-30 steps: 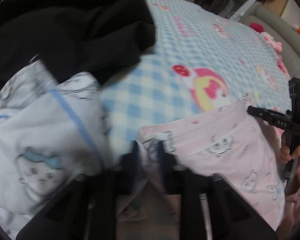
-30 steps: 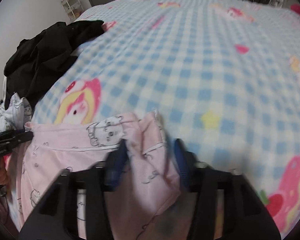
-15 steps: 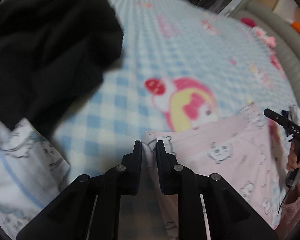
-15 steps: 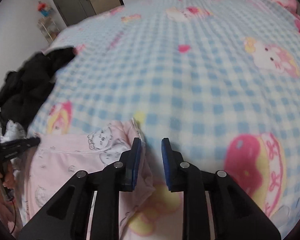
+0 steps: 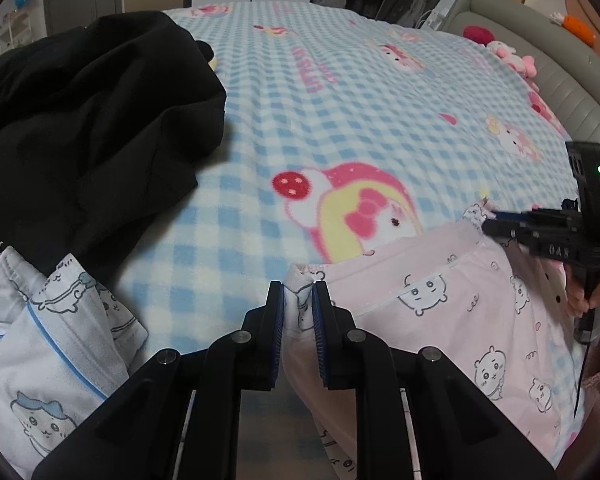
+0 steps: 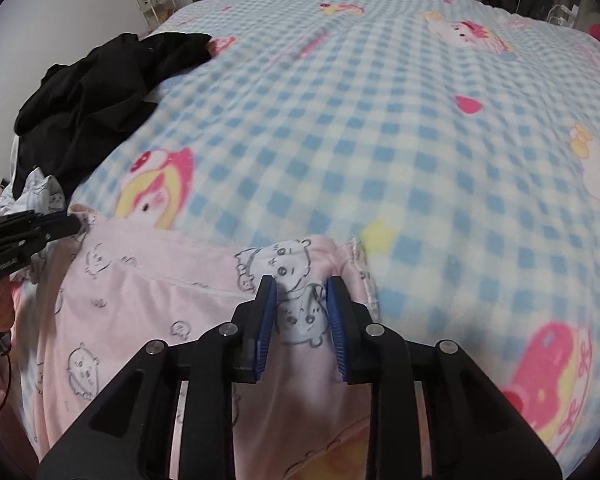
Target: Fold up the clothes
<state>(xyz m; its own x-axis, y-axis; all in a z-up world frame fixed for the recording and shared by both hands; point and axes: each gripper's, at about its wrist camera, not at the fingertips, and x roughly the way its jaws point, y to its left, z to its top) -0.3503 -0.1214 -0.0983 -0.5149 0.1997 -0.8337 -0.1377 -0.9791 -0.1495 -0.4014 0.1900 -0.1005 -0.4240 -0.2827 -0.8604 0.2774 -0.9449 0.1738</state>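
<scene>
A pink pyjama garment (image 5: 452, 304) printed with small cartoon faces lies over the near edge of a blue checked blanket (image 5: 340, 120). My left gripper (image 5: 298, 292) is shut on its left top corner. My right gripper (image 6: 302, 290) is shut on the right top corner of the same pink garment (image 6: 148, 304). In the left wrist view the right gripper (image 5: 486, 220) shows at the far right, held by a hand. In the right wrist view the left gripper (image 6: 74, 222) shows at the left edge. The garment's top hem is stretched between the two.
A heap of black clothing (image 5: 84, 128) lies at the left on the blanket. Below it sits a white garment with blue piping (image 5: 48, 340). A grey padded headboard (image 5: 548, 60) with plush toys runs along the far right. Cupboards stand beyond the bed.
Both grippers have carried the pink garment forward and up onto the blanket. The hem between them now lies straighter, and the views have steadied.
</scene>
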